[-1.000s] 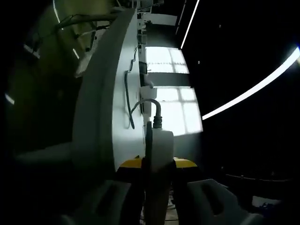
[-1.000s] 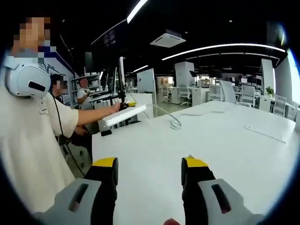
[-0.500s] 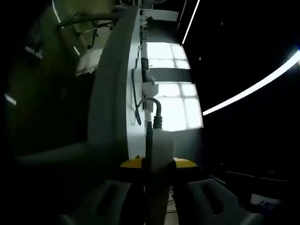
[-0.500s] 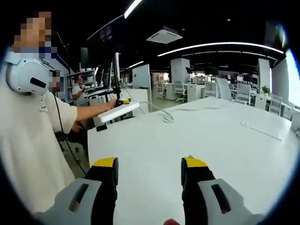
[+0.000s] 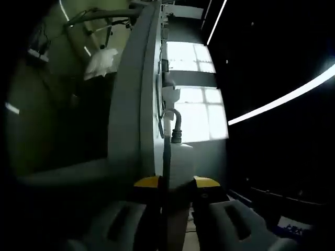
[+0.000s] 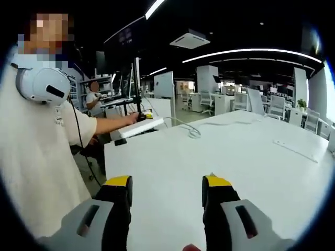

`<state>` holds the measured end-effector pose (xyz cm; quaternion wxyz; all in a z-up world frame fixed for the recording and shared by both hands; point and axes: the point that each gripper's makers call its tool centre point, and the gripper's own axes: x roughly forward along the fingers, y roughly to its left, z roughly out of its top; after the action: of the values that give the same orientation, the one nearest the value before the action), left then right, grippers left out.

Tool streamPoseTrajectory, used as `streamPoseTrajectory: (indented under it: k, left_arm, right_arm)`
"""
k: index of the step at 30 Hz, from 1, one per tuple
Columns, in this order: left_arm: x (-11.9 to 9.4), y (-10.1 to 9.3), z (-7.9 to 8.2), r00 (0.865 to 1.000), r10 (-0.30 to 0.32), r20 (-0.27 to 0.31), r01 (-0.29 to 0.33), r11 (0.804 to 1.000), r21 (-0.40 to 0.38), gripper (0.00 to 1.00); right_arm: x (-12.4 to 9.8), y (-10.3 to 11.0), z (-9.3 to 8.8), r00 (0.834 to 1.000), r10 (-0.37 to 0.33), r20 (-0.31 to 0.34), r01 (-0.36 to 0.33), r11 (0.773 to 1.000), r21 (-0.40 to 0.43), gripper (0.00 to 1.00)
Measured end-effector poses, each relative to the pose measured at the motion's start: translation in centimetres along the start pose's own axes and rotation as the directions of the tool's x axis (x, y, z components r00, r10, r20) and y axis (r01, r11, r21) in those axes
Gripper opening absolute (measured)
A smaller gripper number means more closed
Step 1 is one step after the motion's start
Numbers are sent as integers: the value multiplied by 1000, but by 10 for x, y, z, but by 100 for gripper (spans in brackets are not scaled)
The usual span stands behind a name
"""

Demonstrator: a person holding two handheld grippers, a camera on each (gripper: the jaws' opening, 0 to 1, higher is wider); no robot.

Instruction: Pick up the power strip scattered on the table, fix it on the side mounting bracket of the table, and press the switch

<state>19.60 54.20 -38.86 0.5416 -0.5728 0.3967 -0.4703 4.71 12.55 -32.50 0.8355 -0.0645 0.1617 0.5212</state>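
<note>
My left gripper (image 5: 176, 183) is shut on the white power strip (image 5: 179, 157), which I see end on, its grey cable (image 5: 172, 123) curving out of the far end. This view is rolled, so the white table's edge (image 5: 131, 104) runs upright just left of the strip. In the right gripper view the power strip (image 6: 141, 127) is held out at the table's far left corner by the person's outstretched arm (image 6: 112, 124), and its cable (image 6: 193, 130) loops over the tabletop. My right gripper (image 6: 167, 188) stands open over the white table (image 6: 172, 162), holding nothing.
A person (image 6: 36, 157) in a cream shirt with white headphones stands at the left. A flat white strip (image 6: 296, 150) lies on the table at the right. Other people, desks and chairs stand behind. The dark space under the table (image 5: 63, 104) lies left of its edge.
The left gripper and the strip have come level with the table's edge, so the tabletop now looks nearly edge on. The right gripper has stayed open in place.
</note>
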Motion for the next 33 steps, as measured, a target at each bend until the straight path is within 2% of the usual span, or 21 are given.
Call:
streamPoseTrajectory:
  k: [3, 8, 10, 15, 17, 19, 25, 29, 33]
  left_arm:
    - [-1, 4, 4, 1000, 7, -20, -7, 1000, -3, 25]
    - [11, 3, 0, 999, 15, -31, -15, 1000, -1, 25]
    - [12, 3, 0, 998, 2, -56, -2, 1000, -4, 25]
    - [17, 10, 0, 997, 23, -69, -23, 1000, -11, 25]
    - [19, 12, -4, 997, 16, -75, -17, 1000, -18, 25]
    - [19, 14, -4, 998, 12, -65, -14, 1000, -22, 25]
    - [29, 14, -21, 998, -1, -68, -2, 999, -36, 25]
    - [27, 18, -18, 999, -32, -41, 30, 998, -51, 25]
    - [17, 20, -4, 998, -58, -18, 57, 997, -45, 25]
  right_arm:
    - [-1, 1, 2, 1000, 8, 3, -8, 1000, -3, 49]
    - [-2, 5, 7, 1000, 23, 4, -23, 1000, -16, 49]
    - [-2, 9, 9, 999, 37, 5, -37, 999, -29, 49]
    - [-2, 15, 15, 998, 55, -6, -55, 997, -53, 49]
    - [-2, 16, 17, 998, 58, -9, -59, 996, -62, 49]
    - [-2, 18, 19, 998, 60, -12, -61, 996, -68, 49]
    - [-2, 20, 19, 998, 65, -25, -67, 995, -80, 49]
    - [-1, 21, 19, 998, 64, -21, -66, 995, -80, 49]
    - [-2, 23, 18, 998, 61, -27, -63, 995, -83, 49]
